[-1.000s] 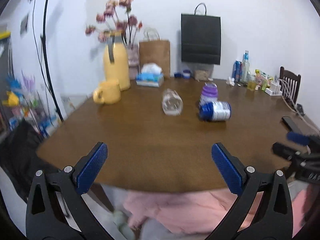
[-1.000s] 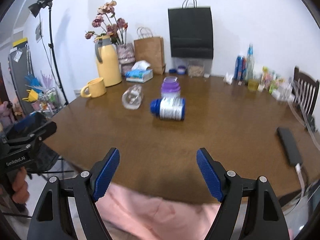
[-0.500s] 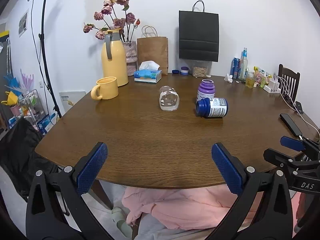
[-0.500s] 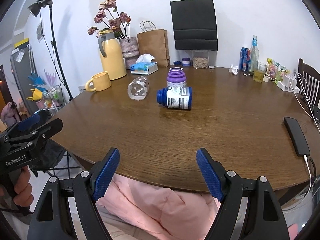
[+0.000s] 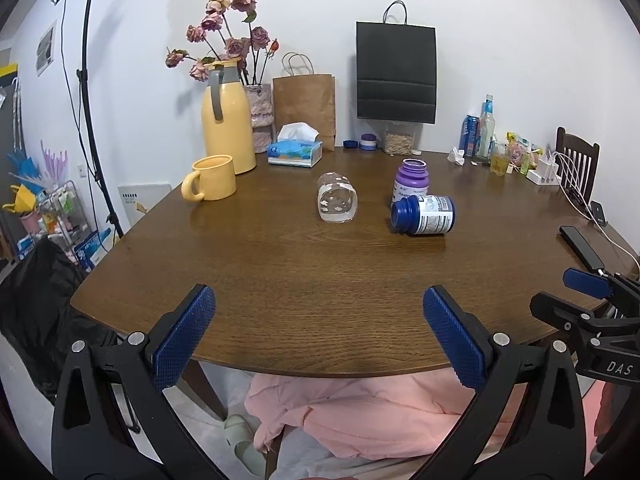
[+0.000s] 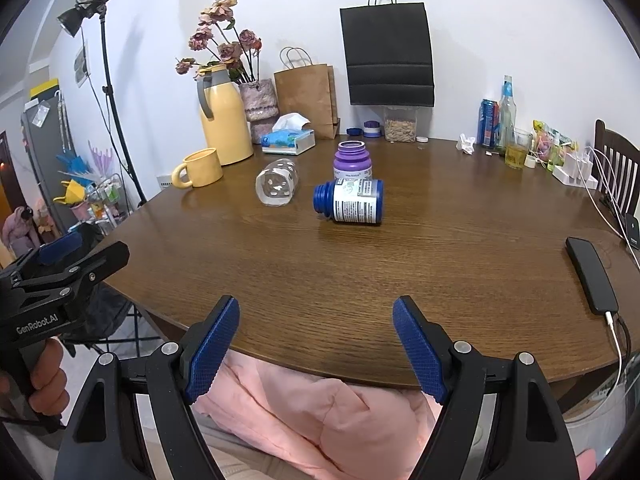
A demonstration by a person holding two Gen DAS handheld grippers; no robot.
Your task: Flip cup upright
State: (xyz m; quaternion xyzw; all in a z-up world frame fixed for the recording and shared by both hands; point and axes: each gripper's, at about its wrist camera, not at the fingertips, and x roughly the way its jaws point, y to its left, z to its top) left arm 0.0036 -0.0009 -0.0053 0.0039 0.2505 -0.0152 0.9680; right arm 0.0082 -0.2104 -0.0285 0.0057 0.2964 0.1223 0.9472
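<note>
A clear glass cup with white spots (image 5: 337, 200) (image 6: 278, 185) lies on its side near the middle of the brown table (image 5: 304, 272) (image 6: 440, 264), one end facing me. My left gripper (image 5: 318, 332) hangs open over the table's near edge, far short of the cup, with nothing between its blue pads. My right gripper (image 6: 316, 344) is open too, at the near edge, empty. Each gripper also shows at the side of the other's view.
A blue bottle (image 5: 424, 215) (image 6: 350, 201) lies on its side right of the cup, a purple bottle (image 5: 412, 179) (image 6: 353, 160) upright behind it. Yellow mug (image 5: 210, 178), yellow jug (image 5: 228, 116), tissue box (image 5: 295, 152), paper bags at the back. A phone (image 6: 592, 280) and cables at right.
Both views have steadied after blur and shifted slightly; the cup and bottles have not moved on the table. Both grippers remain open.
</note>
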